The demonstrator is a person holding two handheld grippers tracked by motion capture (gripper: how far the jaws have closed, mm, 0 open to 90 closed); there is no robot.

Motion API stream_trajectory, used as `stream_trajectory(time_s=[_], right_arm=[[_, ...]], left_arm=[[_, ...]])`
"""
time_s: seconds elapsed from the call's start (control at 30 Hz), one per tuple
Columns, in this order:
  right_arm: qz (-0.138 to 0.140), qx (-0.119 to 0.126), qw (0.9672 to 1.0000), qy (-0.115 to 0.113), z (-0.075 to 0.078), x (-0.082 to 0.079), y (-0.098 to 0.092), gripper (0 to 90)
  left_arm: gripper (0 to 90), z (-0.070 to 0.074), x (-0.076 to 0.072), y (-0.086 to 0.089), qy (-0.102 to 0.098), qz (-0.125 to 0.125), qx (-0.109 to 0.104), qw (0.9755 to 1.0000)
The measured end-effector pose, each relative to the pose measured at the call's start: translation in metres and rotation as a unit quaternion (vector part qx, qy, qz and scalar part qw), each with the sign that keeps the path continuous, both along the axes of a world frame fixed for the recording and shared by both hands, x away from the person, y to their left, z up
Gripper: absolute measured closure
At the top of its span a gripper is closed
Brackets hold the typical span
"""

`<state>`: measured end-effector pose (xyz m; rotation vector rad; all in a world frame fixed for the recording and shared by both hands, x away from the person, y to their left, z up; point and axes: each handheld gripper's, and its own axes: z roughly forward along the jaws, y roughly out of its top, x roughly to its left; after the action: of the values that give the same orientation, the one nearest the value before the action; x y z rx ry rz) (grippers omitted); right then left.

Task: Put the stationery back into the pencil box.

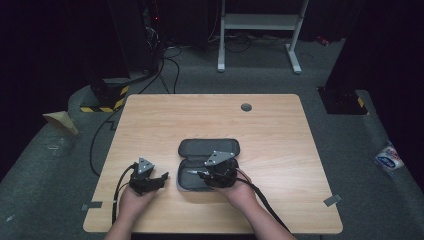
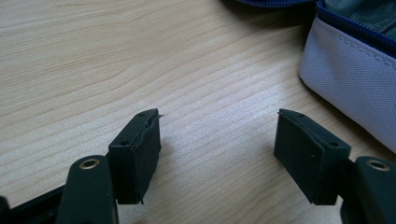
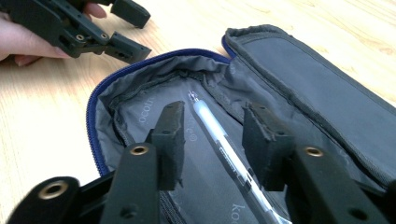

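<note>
A grey pencil case (image 1: 207,149) with a blue zip lies open on the wooden table (image 1: 270,145). In the right gripper view a pen (image 3: 219,140) lies on the grey lining (image 3: 140,105) inside it. My right gripper (image 3: 215,140) hovers over the case with its jaws apart on either side of the pen, the pads clear of it. In the high view the right gripper (image 1: 212,175) sits over the case's near half. My left gripper (image 2: 217,144) rests open above bare wood, just left of the case's grey side (image 2: 345,88), with nothing between its fingers. The left gripper (image 1: 159,179) also shows in the high view.
A round grommet (image 1: 246,107) sits near the table's far edge. Cables (image 1: 100,140) trail off the left side. A white desk frame (image 1: 260,30) and dark stands are on the floor beyond. The far half of the table is bare wood.
</note>
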<state>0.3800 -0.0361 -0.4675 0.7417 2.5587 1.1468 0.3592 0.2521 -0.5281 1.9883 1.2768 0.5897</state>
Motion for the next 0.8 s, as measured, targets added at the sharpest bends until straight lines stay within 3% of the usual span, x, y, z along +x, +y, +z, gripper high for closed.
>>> stream_trajectory(time_s=[0.3,0.47,0.8], right_arm=[[-0.038,0.012,0.9992,0.010,0.000,0.003,-0.010,41.1],[-0.056,0.017,0.9983,0.004,0.001,0.004,-0.015,32.3],[-0.098,0.039,0.9944,0.007,0.008,0.006,-0.036,28.7]], left_arm=[[31.7,0.000,0.000,0.000,0.001,0.000,0.000,1.0000],[31.7,0.000,0.000,0.000,0.001,0.000,0.000,1.0000],[31.6,0.000,0.000,0.000,0.001,0.000,0.000,1.0000]])
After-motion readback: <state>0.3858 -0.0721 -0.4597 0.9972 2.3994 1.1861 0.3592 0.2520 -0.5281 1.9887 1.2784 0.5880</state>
